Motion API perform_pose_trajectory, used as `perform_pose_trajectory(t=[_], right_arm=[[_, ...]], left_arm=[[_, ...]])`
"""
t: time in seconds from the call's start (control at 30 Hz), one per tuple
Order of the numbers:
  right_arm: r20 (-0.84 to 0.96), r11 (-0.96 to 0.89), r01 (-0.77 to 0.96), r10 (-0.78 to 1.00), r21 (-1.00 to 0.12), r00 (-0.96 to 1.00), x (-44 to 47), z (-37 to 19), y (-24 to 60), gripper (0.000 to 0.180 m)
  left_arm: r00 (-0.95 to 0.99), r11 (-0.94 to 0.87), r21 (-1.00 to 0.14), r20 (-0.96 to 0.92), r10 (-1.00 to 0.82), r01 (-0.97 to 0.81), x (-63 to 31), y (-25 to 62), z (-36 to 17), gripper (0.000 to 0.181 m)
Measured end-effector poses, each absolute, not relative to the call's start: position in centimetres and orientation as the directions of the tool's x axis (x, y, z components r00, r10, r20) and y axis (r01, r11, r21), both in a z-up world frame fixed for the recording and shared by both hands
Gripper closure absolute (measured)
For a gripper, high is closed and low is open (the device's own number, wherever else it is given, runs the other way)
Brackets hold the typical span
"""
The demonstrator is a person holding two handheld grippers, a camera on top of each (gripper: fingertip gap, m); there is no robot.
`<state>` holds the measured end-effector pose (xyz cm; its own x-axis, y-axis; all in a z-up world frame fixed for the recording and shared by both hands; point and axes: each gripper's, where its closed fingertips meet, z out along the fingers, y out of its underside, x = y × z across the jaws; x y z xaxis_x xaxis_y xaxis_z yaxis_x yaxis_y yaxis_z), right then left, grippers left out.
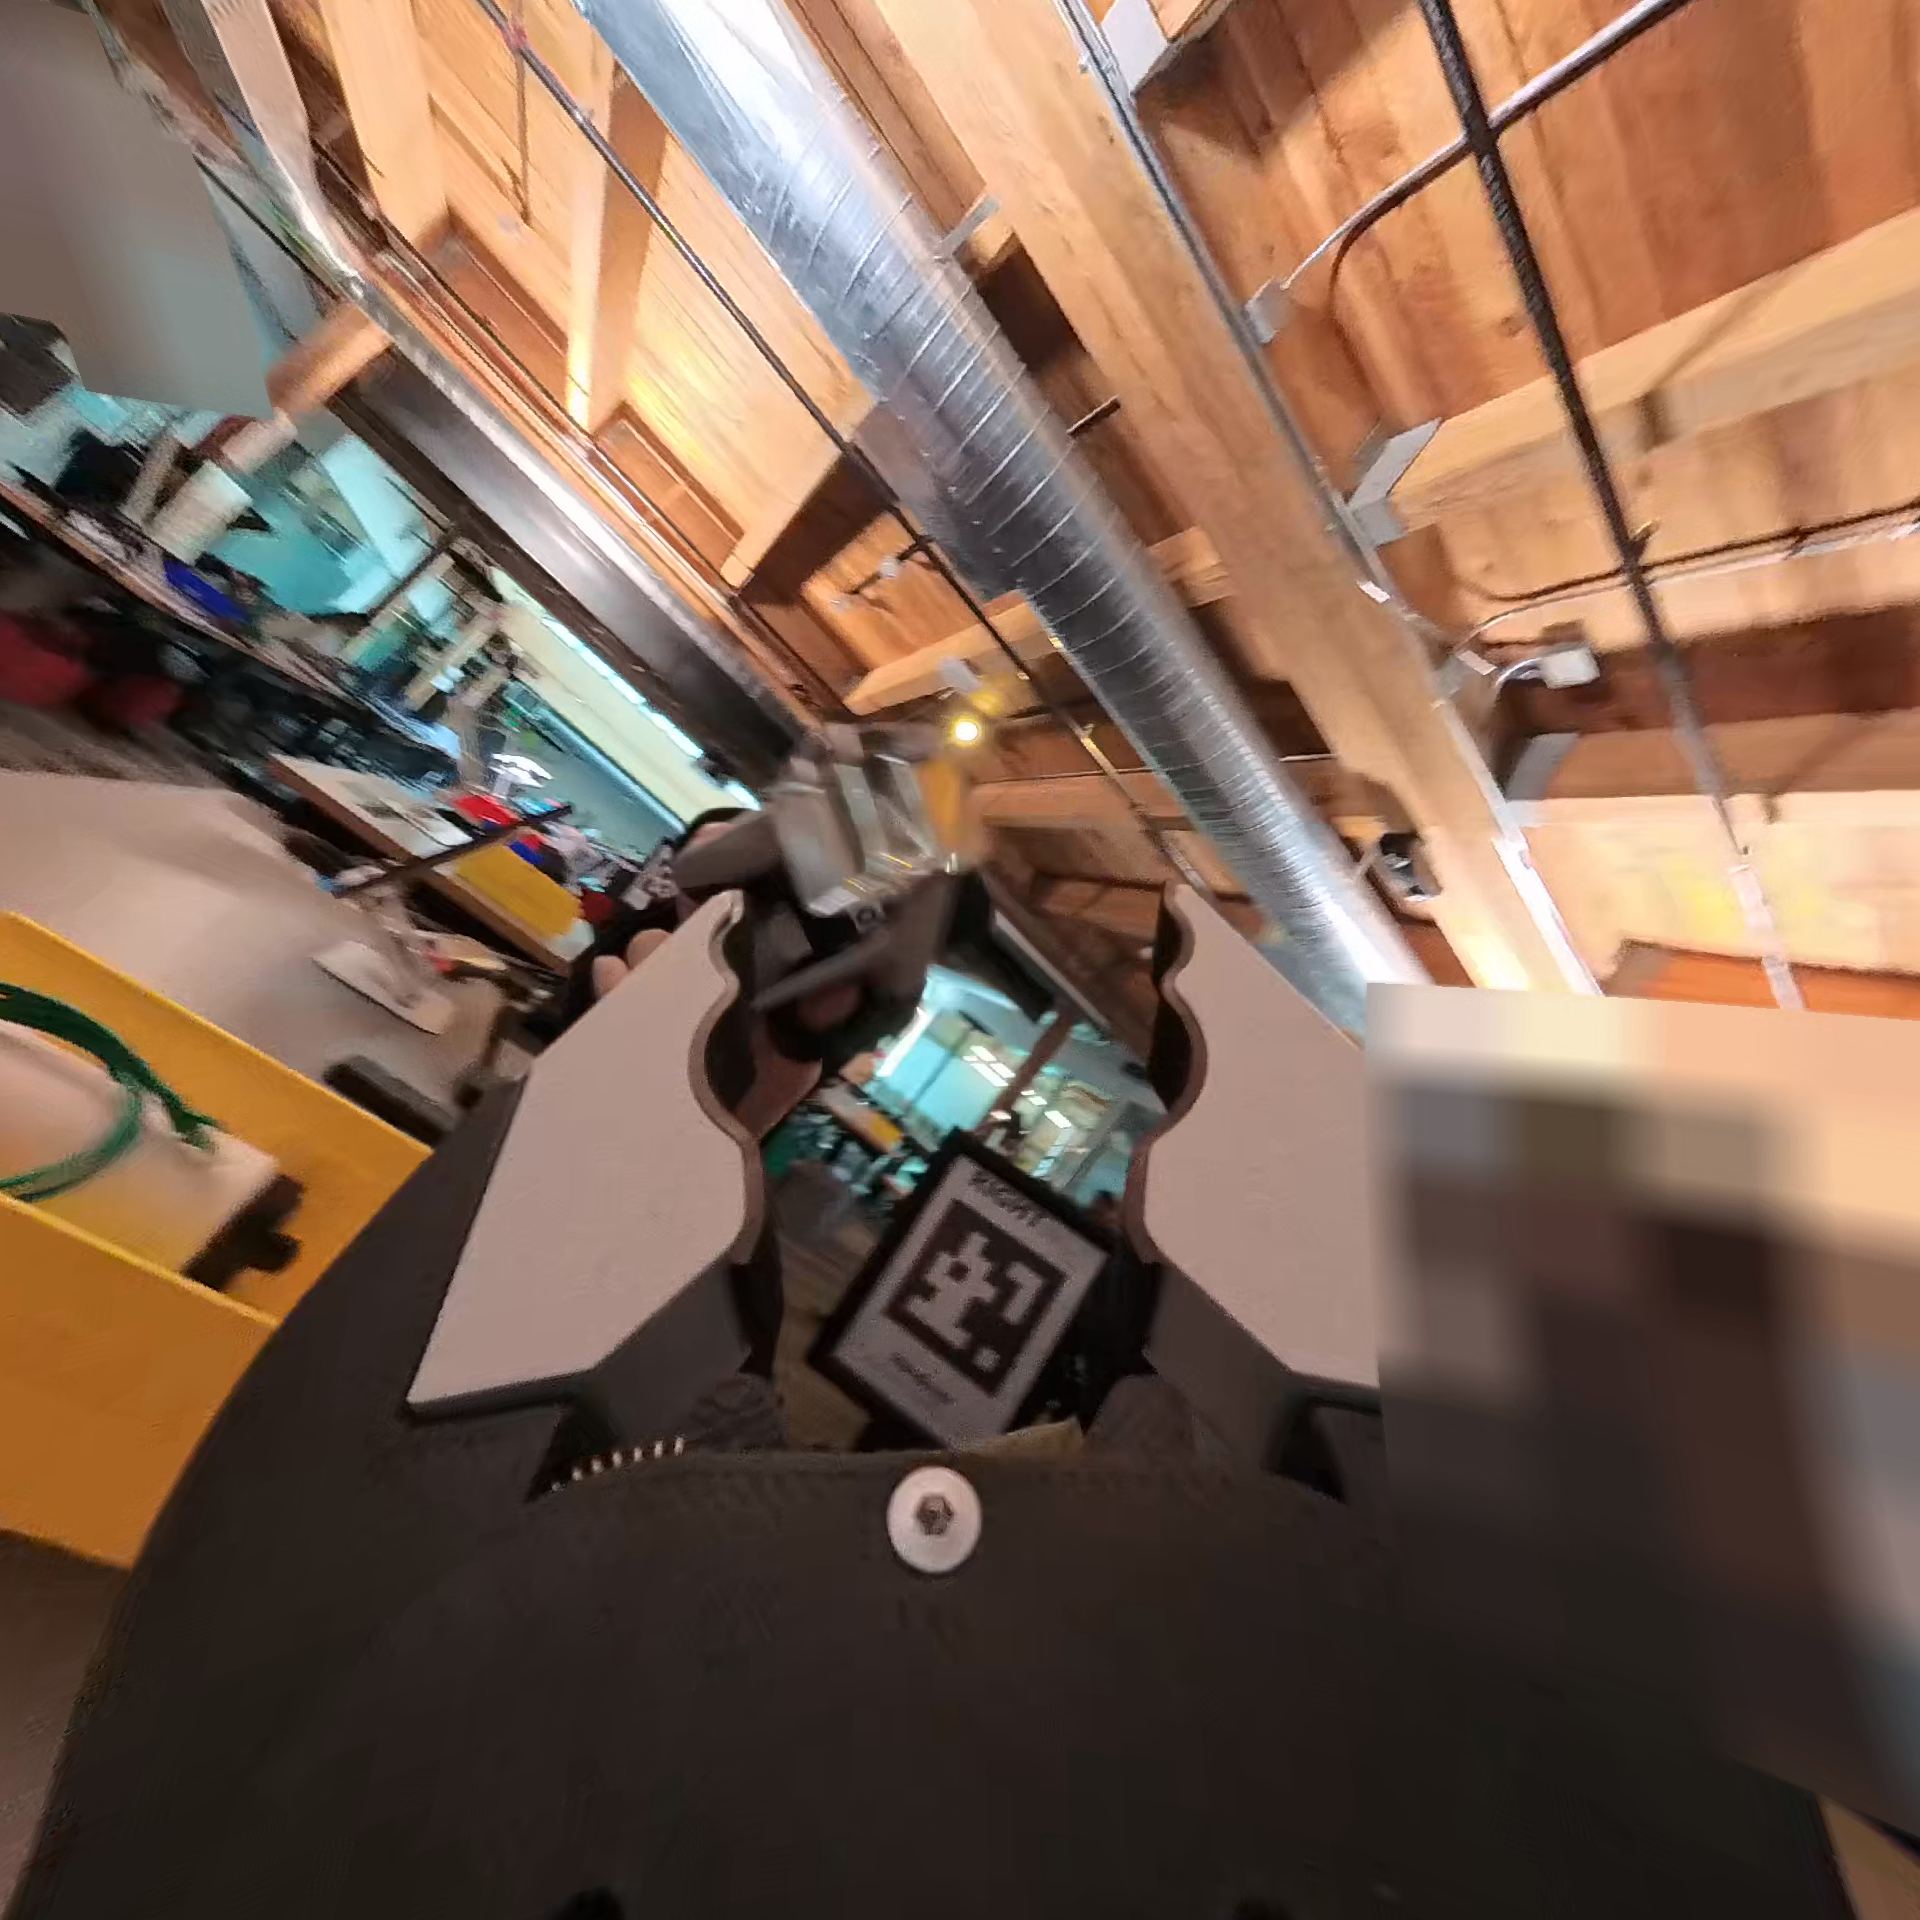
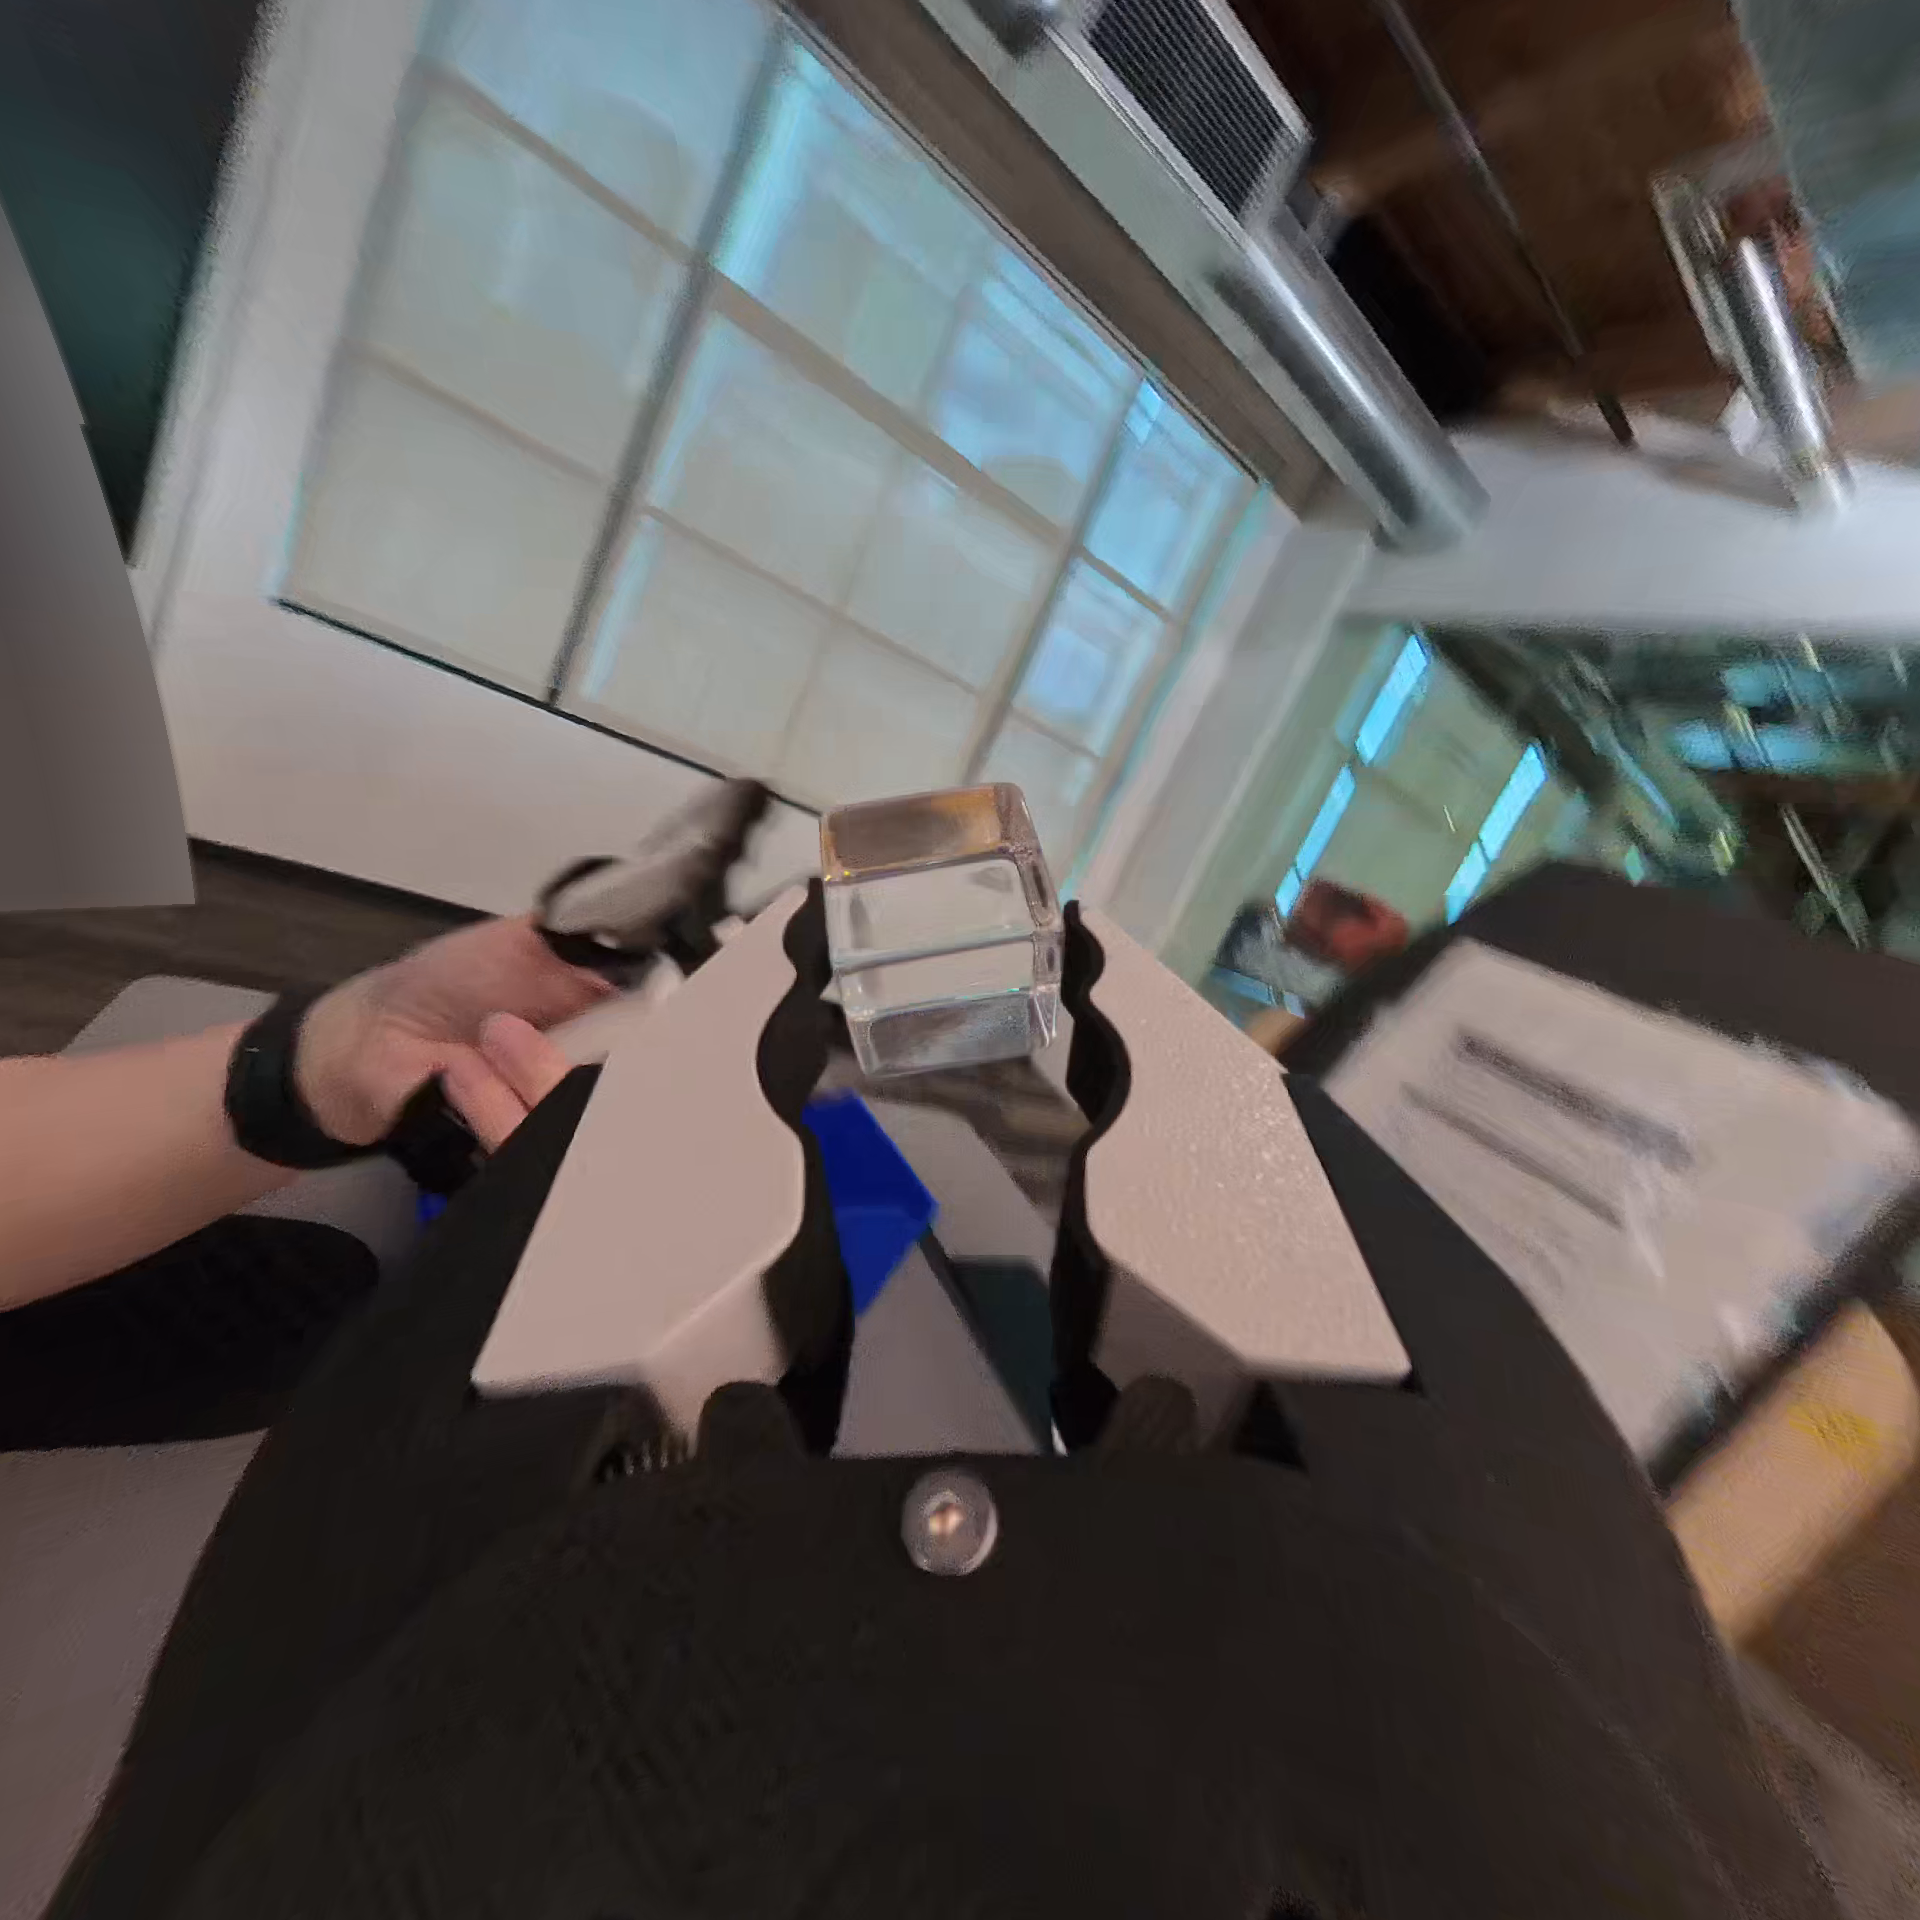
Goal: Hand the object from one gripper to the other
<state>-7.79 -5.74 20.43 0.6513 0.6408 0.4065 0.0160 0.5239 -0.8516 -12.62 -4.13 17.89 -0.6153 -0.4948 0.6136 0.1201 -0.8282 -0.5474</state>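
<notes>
1. Cube, clear glass or acrylic, is in the right wrist view, pinched between the tips of the right gripper, which is clenched on it.
2. Same view: cube is near-equal on all sides, so no real long axis. One face points up and away from the camera, amber-tinted by reflection; the block sits slightly tilted, its top leaning left.
3. Same view: it is held in the air, carried by nothing but the fingertips, and sticks out past them.
4. Same view: person's hand, with a black wrist strap, is to the left, gripping the left gripper, which is blurred; can't read its jaw state from here.
5. Left wrist view: left gripper jaws stand released, wide gap, nothing between the fingers.
6. Left view: camera tilted up at wood ceiling and a silver duct.
7. Left view: the right gripper shows beyond the tips, blurred, with the cube as a pale glint just past the left finger tip.
8. Left view: a fiducial marker card shows through the gap. Yellow bin at left edge.
</notes>
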Motion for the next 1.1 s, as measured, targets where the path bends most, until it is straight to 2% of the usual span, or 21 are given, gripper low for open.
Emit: perform_pose_trajectory(t=[0.03,0.1,0.17,0.27,0.37,0.47,0.67,0.87,0.97,1.03,1.1], right_arm=[[0.324,0.426,0.026,0.644,-0.904,0.694,-5.2,20.3,-4.6,0.137],[0.15,0.182,0.049,0.597,-0.982,0.788,0.8,18.1,-2.2,0.137],[0.047,-0.083,0.093,0.443,-0.992,0.895,7.5,13.4,0.1,0.138],[-0.031,-0.472,0.111,0.283,-0.875,0.959,14.6,4.0,1.3,0.137],[-0.117,-0.635,0.069,0.246,-0.77,0.962,16.8,-2.0,2.3,0.137],[-0.095,-0.69,0.091,0.227,-0.718,0.969,17.5,-5.1,3.6,0.137],[0.127,-0.784,0.211,0.168,-0.584,0.978,20.2,-9.6,4.4,0.135],[0.213,-0.765,0.299,0.213,-0.571,0.953,20.2,-9.8,4.8,0.129],[0.233,-0.67,0.291,0.177,-0.683,0.956,19.7,-5.2,4.9,0.128],[0.25,-0.548,0.288,0.144,-0.785,0.957,18.8,-0.4,4.6,0.129],[0.301,-0.387,0.325,0.123,-0.863,0.946,17.3,4.7,3.8,0.129]], left_arm=[[-0.592,-0.8,-0.582,0.596,-0.542,0.147,-13.3,-4.0,18.3,0.112],[-0.531,-0.721,-0.668,0.549,-0.646,0.185,-14.6,-4.2,19.1,0.11],[-0.425,-0.618,-0.76,0.5,-0.755,0.203,-15.5,-4.2,19.3,0.111],[-0.275,-0.496,-0.842,0.435,-0.857,0.214,-16.7,-3.7,19.2,0.11],[-0.286,-0.493,-0.832,0.422,-0.86,0.255,-18.4,-3.6,20.3,0.114],[-0.293,-0.496,-0.827,0.421,-0.858,0.264,-19.2,-3.4,20.6,0.116],[-0.296,-0.501,-0.827,0.426,-0.855,0.254,-19.2,-3.4,20.5,0.118],[-0.259,-0.493,-0.848,0.44,-0.86,0.195,-18.7,-3.2,19.5,0.113],[-0.07,-0.418,-0.897,0.412,-0.909,0.143,-19.5,-1.1,17.9,0.113],[0.195,-0.304,-0.949,0.314,-0.929,0.077,-21.2,1.9,16.2,0.114],[0.45,-0.216,-0.974,0.161,-0.878,-0.072,-23.9,5.1,13.7,0.114]])
